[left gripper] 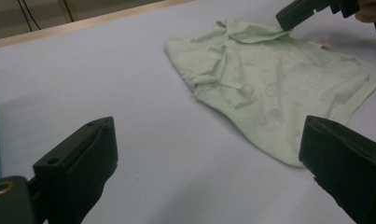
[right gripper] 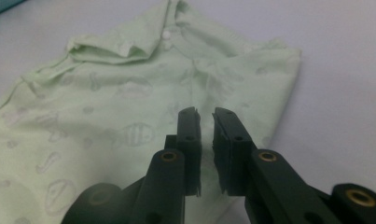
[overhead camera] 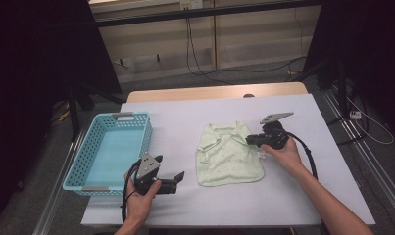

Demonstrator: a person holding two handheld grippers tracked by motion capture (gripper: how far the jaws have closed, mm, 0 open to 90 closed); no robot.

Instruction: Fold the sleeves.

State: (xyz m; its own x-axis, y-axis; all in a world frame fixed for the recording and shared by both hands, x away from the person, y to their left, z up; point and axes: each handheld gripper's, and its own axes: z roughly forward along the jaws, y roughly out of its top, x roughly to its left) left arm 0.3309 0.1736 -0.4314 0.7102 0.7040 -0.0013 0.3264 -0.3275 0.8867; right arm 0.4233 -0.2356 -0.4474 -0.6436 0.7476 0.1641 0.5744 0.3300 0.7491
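Pale green baby garment (overhead camera: 229, 154) lies spread flat on the white table (overhead camera: 293, 196), right of centre, with printed shapes on the fabric and a folded collar at its far end. Right gripper (overhead camera: 250, 140) sits over the garment's right edge; its jaws are nearly together with a thin gap, and nothing appears caught between them, though the angle is poor. Left gripper (overhead camera: 170, 177) rests near the table's front, jaws spread wide, empty, well apart from the garment. Light blue basket (overhead camera: 87, 161) stands at the left.
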